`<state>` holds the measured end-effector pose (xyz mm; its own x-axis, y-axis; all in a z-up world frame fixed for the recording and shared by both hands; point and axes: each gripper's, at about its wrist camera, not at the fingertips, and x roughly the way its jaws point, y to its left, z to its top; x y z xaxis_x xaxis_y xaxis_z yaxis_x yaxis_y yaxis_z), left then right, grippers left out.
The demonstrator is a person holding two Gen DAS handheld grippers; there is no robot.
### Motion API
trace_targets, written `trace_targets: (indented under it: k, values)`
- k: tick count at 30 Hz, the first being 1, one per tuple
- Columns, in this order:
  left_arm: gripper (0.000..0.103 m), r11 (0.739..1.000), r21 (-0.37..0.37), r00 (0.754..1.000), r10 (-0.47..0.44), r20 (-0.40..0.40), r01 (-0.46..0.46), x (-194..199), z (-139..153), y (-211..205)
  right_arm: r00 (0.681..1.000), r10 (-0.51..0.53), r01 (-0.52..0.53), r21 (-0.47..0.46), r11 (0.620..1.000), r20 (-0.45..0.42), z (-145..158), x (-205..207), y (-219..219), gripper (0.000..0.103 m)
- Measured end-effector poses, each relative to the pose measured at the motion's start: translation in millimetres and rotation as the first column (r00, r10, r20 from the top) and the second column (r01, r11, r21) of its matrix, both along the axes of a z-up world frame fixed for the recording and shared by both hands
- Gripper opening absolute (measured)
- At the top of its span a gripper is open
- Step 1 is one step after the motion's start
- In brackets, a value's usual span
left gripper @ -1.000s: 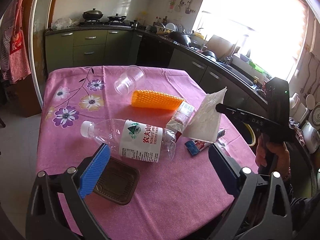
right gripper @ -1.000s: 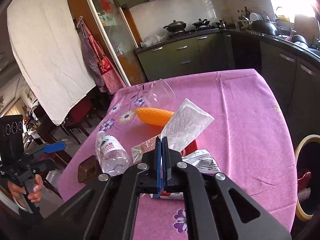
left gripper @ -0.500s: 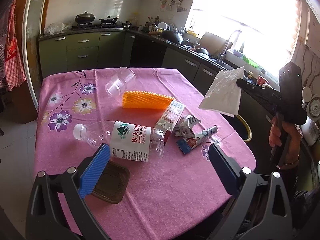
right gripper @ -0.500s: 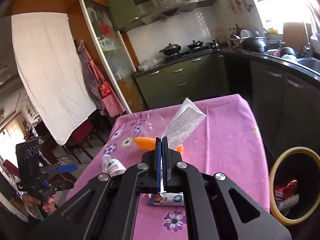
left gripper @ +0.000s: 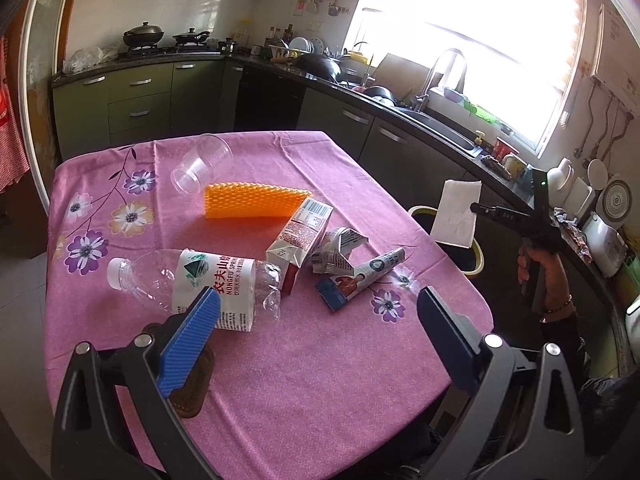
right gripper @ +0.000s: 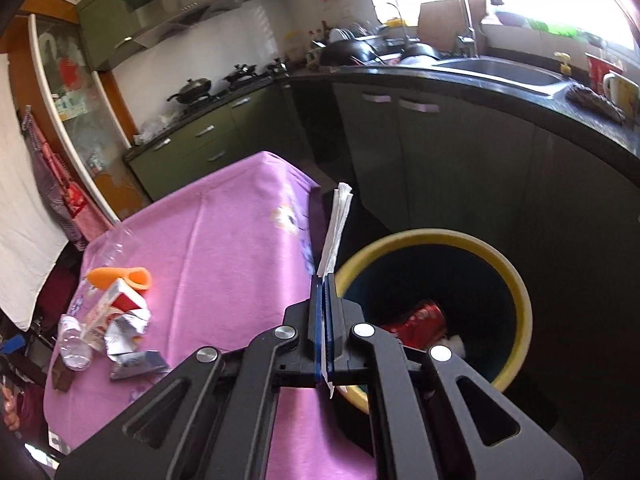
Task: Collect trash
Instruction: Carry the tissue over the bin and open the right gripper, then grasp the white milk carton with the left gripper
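My right gripper (right gripper: pixel 323 280) is shut on a white paper napkin (right gripper: pixel 336 228) and holds it beside the table, over the near rim of a yellow-rimmed trash bin (right gripper: pixel 516 276). In the left wrist view the napkin (left gripper: pixel 456 212) hangs above the bin (left gripper: pixel 478 258), held by the right gripper (left gripper: pixel 478 208). My left gripper (left gripper: pixel 316 320) is open and empty above the table's near edge. On the pink tablecloth (left gripper: pixel 280 380) lie a plastic water bottle (left gripper: pixel 196 280), a milk carton (left gripper: pixel 300 236), a crumpled wrapper (left gripper: pixel 336 248), a tube (left gripper: pixel 360 276), an orange foam sleeve (left gripper: pixel 252 200) and a clear cup (left gripper: pixel 202 164).
A dark brown tray (left gripper: pixel 192 384) lies at the table's near edge under my left finger. The bin holds a red can (right gripper: pixel 420 320). Dark kitchen cabinets (right gripper: pixel 440 160) and a counter with a sink (right gripper: pixel 500 72) stand behind the bin.
My right gripper has carried the napkin off the table, to the right and down, to above the bin. My left gripper has stayed open; its view has shifted slightly.
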<state>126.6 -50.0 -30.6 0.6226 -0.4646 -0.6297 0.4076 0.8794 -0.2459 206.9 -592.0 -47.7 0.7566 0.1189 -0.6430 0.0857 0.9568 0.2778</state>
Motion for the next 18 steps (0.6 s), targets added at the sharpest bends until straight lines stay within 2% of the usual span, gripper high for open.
trace_targets:
  k: [4,6,8,9,12,18]
  values:
    - [0.094,1.0,0.017,1.0,-0.015,-0.006,0.015,3,0,-11,0.995,-0.069,0.068,-0.017,0.998,-0.067,-36,14,-28,0.002]
    - [0.094,0.999,0.021,1.0,-0.024,-0.01,0.024,5,0,-14,0.987,-0.115,0.108,-0.066,0.992,-0.108,-48,18,-39,0.004]
    - [0.094,0.999,0.022,0.999,-0.036,-0.016,0.037,8,0,-19,0.976,-0.19,0.177,-0.125,0.976,-0.107,-54,14,-47,0.036]
    - [0.094,0.999,0.024,0.999,-0.043,-0.019,0.043,10,0,-21,0.972,-0.217,0.202,-0.144,0.969,-0.094,-55,10,-48,0.058]
    - [0.094,0.997,0.041,0.998,-0.066,-0.023,0.067,16,0,-29,0.967,-0.249,0.238,-0.173,0.956,-0.047,-49,-5,-51,0.059]
    - [0.094,0.983,0.111,0.989,-0.145,-0.04,0.149,37,-2,-49,0.977,-0.213,0.213,-0.12,0.97,0.013,-31,-33,-47,0.061]
